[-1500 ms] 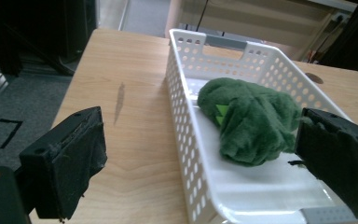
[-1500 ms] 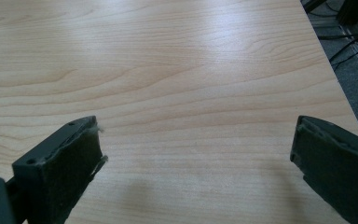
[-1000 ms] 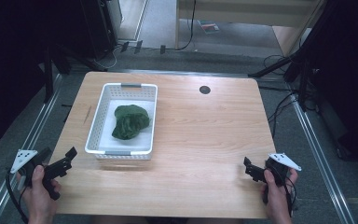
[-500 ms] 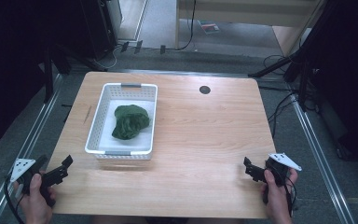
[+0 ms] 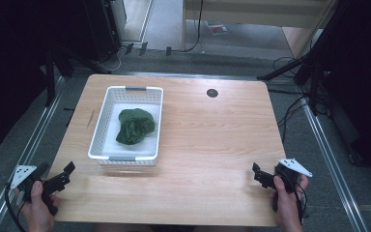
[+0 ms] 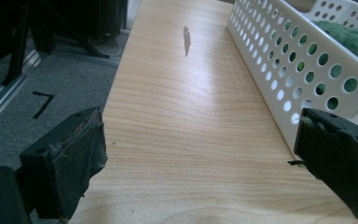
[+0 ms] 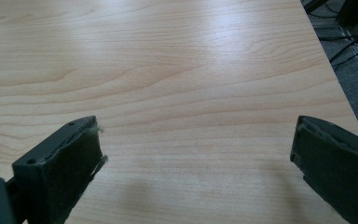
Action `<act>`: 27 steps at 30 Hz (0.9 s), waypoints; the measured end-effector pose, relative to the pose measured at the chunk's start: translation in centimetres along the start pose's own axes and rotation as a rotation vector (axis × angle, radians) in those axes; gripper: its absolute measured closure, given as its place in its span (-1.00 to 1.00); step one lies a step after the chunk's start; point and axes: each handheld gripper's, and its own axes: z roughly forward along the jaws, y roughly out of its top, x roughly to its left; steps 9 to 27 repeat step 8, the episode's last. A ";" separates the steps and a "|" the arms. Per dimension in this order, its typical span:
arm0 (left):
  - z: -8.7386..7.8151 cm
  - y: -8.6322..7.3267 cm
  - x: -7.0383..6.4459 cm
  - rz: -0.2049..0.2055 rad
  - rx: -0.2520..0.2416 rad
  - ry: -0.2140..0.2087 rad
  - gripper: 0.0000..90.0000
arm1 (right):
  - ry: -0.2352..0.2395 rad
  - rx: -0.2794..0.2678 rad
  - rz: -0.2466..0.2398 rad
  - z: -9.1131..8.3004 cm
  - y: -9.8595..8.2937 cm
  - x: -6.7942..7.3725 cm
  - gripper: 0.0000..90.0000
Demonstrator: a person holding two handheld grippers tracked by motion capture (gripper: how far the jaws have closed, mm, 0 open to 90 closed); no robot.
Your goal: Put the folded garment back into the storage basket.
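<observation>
- Green cloth (image 5: pixel 135 126): dark, crumpled into a loose mound with soft folds, lying inside the white basket (image 5: pixel 99 137), nearer its far half; glimpsed as fuzzy green (image 6: pixel 354 39) over the basket wall in the left gripper view.
- White basket: rectangular plastic, side walls pierced with rows of round holes (image 6: pixel 279 56), grey handle strips at both short ends; set on the left half of the table (image 5: pixel 212 145), long side running away from the person.
- Pale floor of the basket bare around the cloth, most of all at the near end.
- Left tool (image 5: pixel 62 176): held in the left hand (image 5: pixel 36 205) at the near left corner of the table, near the basket's near left corner but apart from it; jaws spread wide, nothing between them, bare wood in the gap (image 6: pixel 200 154).
- Right tool (image 5: pixel 261 175): held in the right hand (image 5: pixel 287 203) by the near right edge; jaws likewise wide apart and empty, plain wood grain (image 7: pixel 196 140) between them.
- Right half of the table: open wood from basket to right edge, broken by a small dark round hole (image 5: pixel 212 93) near the far edge.
- Narrow strip of wood left of the basket, marked by a short dark streak (image 6: pixel 186 39); table edge close alongside, grey floor (image 6: pixel 51 88) below it.
- Wide band of free wood between basket and near edge.
- Metal rails (image 5: pixel 326 150) flanking both sides of the table; cables (image 5: pixel 290 108) and dark stand legs on the floor beyond.
</observation>
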 end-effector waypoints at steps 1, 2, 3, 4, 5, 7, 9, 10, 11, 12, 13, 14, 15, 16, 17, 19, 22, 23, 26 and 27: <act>0.0 0.0 0.1 -0.012 0.005 -0.006 -0.94 | 0.000 -0.001 -0.001 0.0 0.0 0.0 -0.96; 0.0 0.0 0.1 -0.016 0.005 -0.007 -0.94 | 0.000 -0.001 -0.001 0.0 0.0 0.0 -0.96; 0.0 0.0 0.1 -0.016 0.005 -0.007 -0.94 | 0.001 0.000 0.002 0.0 0.0 0.0 -0.96; 0.0 0.0 0.2 -0.018 0.005 -0.011 -0.94 | 0.001 0.000 0.002 0.0 0.0 0.0 -0.96; 0.0 0.0 0.2 -0.020 0.005 -0.014 -0.94 | 0.001 -0.001 -0.002 0.0 0.0 0.0 -0.96; 0.0 0.0 0.2 -0.025 0.008 -0.017 -0.94 | 0.000 -0.001 -0.002 0.0 0.0 0.0 -0.96; 0.0 0.0 0.2 -0.027 0.008 -0.016 -0.94 | 0.000 0.000 -0.002 0.0 0.0 0.0 -0.96; 0.0 0.0 0.2 -0.027 0.008 -0.016 -0.94 | 0.000 0.000 -0.002 0.0 0.0 0.0 -0.96; 0.0 0.0 0.2 -0.027 0.008 -0.016 -0.94 | 0.000 0.000 -0.002 0.0 0.0 0.0 -0.96; 0.0 0.0 0.2 -0.027 0.008 -0.016 -0.94 | 0.000 0.000 -0.002 0.0 0.0 0.0 -0.96; 0.0 0.0 0.2 -0.027 0.008 -0.016 -0.94 | 0.000 0.000 -0.002 0.0 0.0 0.0 -0.96; 0.0 0.0 0.2 -0.027 0.008 -0.016 -0.94 | 0.000 0.000 -0.002 0.0 0.0 0.0 -0.96; 0.0 0.0 0.2 -0.027 0.008 -0.016 -0.94 | 0.000 0.000 -0.002 0.0 0.0 0.0 -0.96; 0.0 0.0 0.2 -0.027 0.008 -0.016 -0.94 | 0.000 0.000 -0.002 0.0 0.0 0.0 -0.96; 0.0 0.0 0.2 -0.027 0.008 -0.016 -0.94 | 0.000 0.000 -0.002 0.0 0.0 0.0 -0.96; 0.0 0.0 0.2 -0.027 0.008 -0.016 -0.94 | 0.000 0.000 -0.002 0.0 0.0 0.0 -0.96; 0.0 0.0 0.2 -0.027 0.008 -0.016 -0.94 | 0.000 0.000 -0.002 0.0 0.0 0.0 -0.96; 0.0 0.0 0.2 -0.027 0.008 -0.016 -0.94 | 0.000 0.000 -0.002 0.0 0.0 0.0 -0.96; 0.0 0.0 0.2 -0.027 0.008 -0.016 -0.94 | 0.000 0.000 -0.002 0.0 0.0 0.0 -0.96; 0.0 0.0 0.2 -0.027 0.008 -0.016 -0.94 | 0.000 0.000 -0.002 0.0 0.0 0.0 -0.96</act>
